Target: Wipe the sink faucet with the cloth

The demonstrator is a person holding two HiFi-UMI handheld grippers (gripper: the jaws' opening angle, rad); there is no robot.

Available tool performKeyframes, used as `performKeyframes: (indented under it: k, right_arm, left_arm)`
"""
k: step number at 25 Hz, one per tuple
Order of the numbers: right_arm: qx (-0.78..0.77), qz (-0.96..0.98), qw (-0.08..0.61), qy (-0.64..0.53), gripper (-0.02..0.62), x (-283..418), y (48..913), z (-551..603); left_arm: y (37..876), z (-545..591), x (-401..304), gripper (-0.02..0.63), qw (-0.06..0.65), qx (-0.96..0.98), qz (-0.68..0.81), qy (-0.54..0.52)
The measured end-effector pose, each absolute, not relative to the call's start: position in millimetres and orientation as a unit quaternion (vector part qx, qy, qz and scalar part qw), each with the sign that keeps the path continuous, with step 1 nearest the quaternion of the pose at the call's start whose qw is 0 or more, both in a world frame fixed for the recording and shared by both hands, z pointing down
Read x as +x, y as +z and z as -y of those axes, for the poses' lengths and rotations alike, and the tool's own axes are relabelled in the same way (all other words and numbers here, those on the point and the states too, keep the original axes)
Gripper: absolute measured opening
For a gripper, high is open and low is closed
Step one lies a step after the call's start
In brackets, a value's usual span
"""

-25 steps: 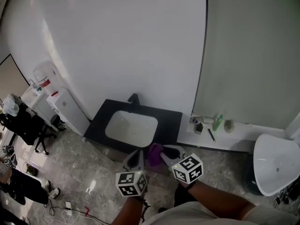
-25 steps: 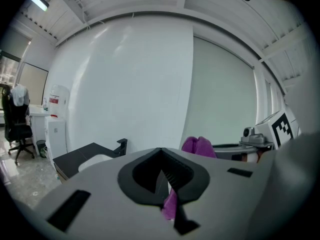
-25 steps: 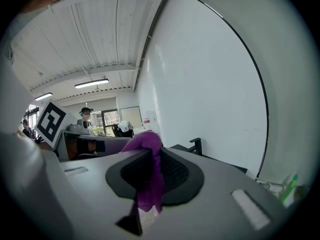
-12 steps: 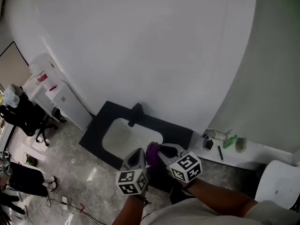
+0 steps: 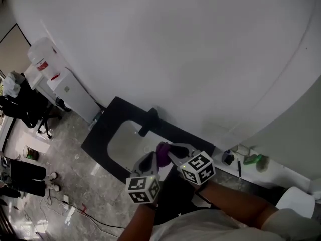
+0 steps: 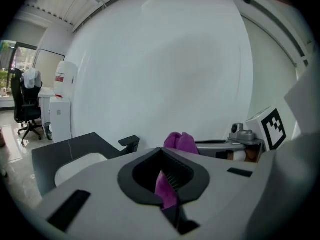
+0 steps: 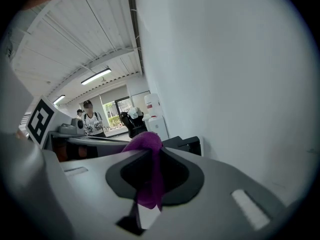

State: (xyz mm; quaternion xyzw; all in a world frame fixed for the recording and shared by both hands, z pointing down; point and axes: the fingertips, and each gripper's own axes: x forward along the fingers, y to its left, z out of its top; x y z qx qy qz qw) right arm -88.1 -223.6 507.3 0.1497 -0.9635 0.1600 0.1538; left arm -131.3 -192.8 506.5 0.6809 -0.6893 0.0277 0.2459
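Both clamped tight on purple cloth (image 5: 162,153): L gripper (image 5: 149,160) pinching one end, R gripper (image 5: 174,151) the other, fabric bunched up btwn the two. Held over sink (image 5: 125,144) front edge, near black faucet (image 5: 149,120), not touching.

- white water dispenser (image 5: 64,88) against plain white wall (image 5: 175,49), far left
- black office chair (image 5: 20,109) beside it, on grey marbled floor (image 5: 65,159)
- green bottle (image 5: 252,159) on white ledge (image 5: 283,177), right side

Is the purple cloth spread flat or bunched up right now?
Bunched: the purple cloth is a small wad pinched by the left claw and right claw.
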Motion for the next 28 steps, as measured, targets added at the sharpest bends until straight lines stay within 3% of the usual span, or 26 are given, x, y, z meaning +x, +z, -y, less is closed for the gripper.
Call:
performKeyframes:
  k: [9,14,23,28]
  right_arm:
    - [0.138,0.965,0.164,0.149,0.048,-198.6,509.5,323.4]
    - [0.153,0.949,0.231,0.150,0.048,-255.7,584.6,383.3]
    - [0.183,0.930,0.268,0.172,0.048,-202.5,639.4,364.9]
    - [0.214,0.940,0.211,0.161,0.048,-209.6,596.4,408.8]
  left_arm:
    - [531.2,231.1,-181.3,0.005,0.265,0.684,0.678,0.050]
    - [563.0,242.3,-193.6,0.004,0.289,0.689,0.661,0.067]
    - [595.6,243.1,-209.0,0.004,0.322,0.688,0.648,0.060]
    - [583.4,254.4,-208.9,0.005,0.312,0.696,0.644,0.059]
